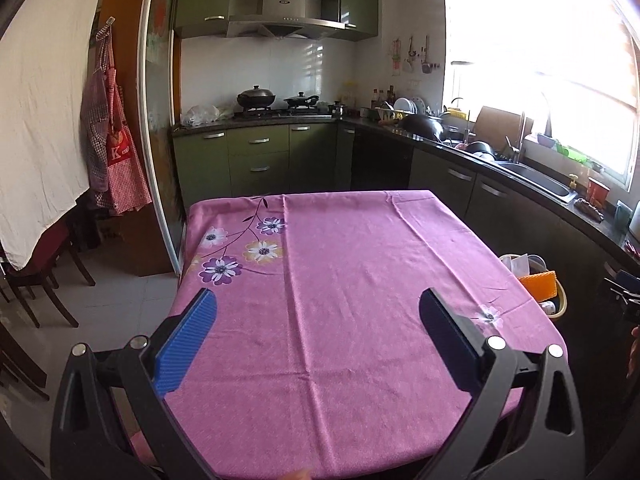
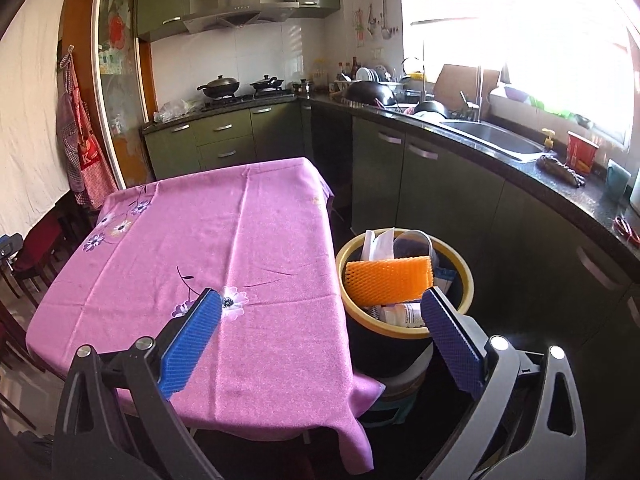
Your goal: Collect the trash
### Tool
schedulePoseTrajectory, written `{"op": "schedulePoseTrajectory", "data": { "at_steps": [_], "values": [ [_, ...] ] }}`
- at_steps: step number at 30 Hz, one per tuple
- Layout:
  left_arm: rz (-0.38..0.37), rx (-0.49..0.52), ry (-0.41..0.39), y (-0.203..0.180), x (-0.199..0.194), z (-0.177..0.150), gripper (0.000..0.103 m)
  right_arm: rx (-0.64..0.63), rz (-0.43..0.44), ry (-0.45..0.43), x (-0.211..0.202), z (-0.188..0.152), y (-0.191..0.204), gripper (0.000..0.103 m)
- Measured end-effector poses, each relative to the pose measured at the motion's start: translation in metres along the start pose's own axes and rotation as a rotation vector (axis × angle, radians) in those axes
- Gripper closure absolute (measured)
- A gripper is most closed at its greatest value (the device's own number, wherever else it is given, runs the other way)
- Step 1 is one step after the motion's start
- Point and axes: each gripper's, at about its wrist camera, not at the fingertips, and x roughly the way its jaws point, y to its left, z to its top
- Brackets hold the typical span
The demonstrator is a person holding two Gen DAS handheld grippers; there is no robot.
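A table with a pink flowered cloth (image 1: 352, 280) fills the left wrist view and also shows in the right wrist view (image 2: 240, 240); nothing lies on it. A black bin with a yellow rim (image 2: 404, 330) stands by the table's right edge, holding an orange foam net (image 2: 390, 278), a clear cup, white paper and a small bottle. The bin also shows in the left wrist view (image 1: 560, 304). My left gripper (image 1: 318, 308) is open and empty above the table's near side. My right gripper (image 2: 322, 306) is open and empty, over the table's right edge beside the bin.
A dark counter with a sink (image 2: 492, 138) runs along the right under a bright window. Green cabinets and a stove with pans (image 1: 276, 108) stand behind the table. Dark wooden chairs (image 1: 44, 276) and hanging aprons (image 1: 112, 152) are at the left.
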Motion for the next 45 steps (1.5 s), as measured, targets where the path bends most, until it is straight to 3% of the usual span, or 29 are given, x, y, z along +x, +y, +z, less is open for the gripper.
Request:
{"op": "schedulePoseTrajectory", "data": {
  "at_steps": [19,45],
  "values": [
    [-0.009,0.0,-0.012,-0.005,-0.013,-0.002,0.006,-0.012,0.002,-0.04,-0.032,-0.001,0.002,0.005],
    [-0.027,0.005,-0.009,-0.007,-0.014,-0.003,0.006,-0.015,0.012,-0.042,-0.034,-0.001,0.003,0.005]
  ]
}}
